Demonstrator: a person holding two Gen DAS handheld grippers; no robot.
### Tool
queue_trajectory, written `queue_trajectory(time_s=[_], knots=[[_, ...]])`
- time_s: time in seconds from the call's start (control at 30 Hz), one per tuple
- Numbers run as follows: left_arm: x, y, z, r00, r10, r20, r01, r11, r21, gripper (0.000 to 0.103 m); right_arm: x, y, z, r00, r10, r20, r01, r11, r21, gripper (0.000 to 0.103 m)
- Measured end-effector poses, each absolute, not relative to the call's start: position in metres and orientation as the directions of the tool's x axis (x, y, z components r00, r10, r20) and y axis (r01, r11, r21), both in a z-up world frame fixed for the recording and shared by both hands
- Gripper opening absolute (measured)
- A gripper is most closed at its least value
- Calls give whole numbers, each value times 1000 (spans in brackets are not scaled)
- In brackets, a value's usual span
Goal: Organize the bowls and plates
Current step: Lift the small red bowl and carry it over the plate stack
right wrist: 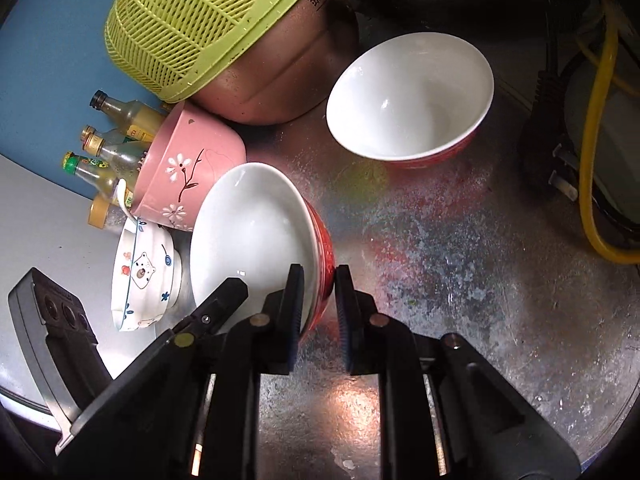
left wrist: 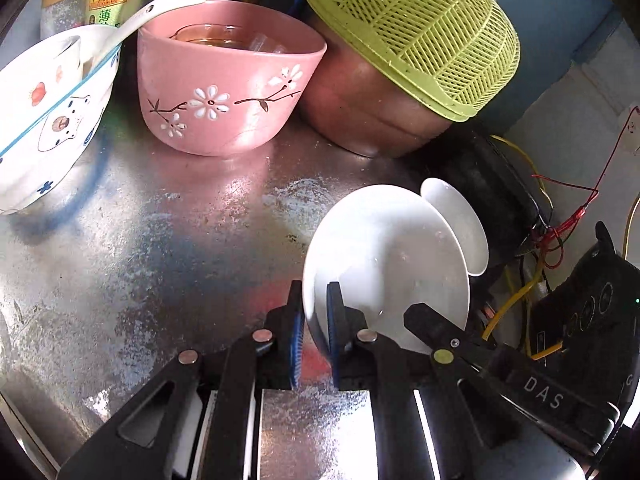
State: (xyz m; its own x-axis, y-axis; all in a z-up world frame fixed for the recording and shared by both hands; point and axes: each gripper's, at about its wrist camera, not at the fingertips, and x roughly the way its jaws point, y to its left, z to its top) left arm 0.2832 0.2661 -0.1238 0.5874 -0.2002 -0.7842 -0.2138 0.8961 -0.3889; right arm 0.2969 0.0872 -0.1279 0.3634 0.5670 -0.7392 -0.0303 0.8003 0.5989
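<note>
Both grippers pinch the same red bowl with a white inside (right wrist: 256,232), held tilted above the metal table (right wrist: 460,280). My right gripper (right wrist: 318,300) has one finger inside its rim and one outside. My left gripper (left wrist: 316,312) grips the opposite rim of this bowl (left wrist: 384,260), and the right gripper's black finger (left wrist: 432,320) shows across it. A second red bowl with a white inside (right wrist: 412,96) stands upright on the table beyond; it also shows in the left wrist view (left wrist: 460,224).
A pink flowered bowl (left wrist: 228,80) holding glasses, a white bear-print bowl (left wrist: 48,112) with a spoon, and a brown pot (left wrist: 360,108) under a green basket (left wrist: 420,28) stand at the back. Bottles (right wrist: 108,140) line the blue wall. Cables (right wrist: 600,140) lie at the right.
</note>
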Motion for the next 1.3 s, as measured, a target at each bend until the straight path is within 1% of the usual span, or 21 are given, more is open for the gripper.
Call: queue_trajectory(time_s=[0.23,0.43,0.7,1.03,1.3], knots=[[236,248,-106,583,-186,-791,-171,924,-343,9,256,71,-114,368,558,-744,-49,810,584,16],[205,229,-92,579,-182,-795,-160,931,-329,9,229,60,-106,356,555,-751,-66,817,573,16],[159,224,-71,590,-175,-789,-147,937,-317,9,181,61,-90,330,561,-759,-89,819,567,16],[99,249,-56,609,-139,-781,-213,920,-329,9,143,91,-68,299,583,-756,-176,812,557,16],[49,292,-42,643,-53,-764,-321,887,-332,9,120,140,-56,240,625,-743,-299,776,556,16]])
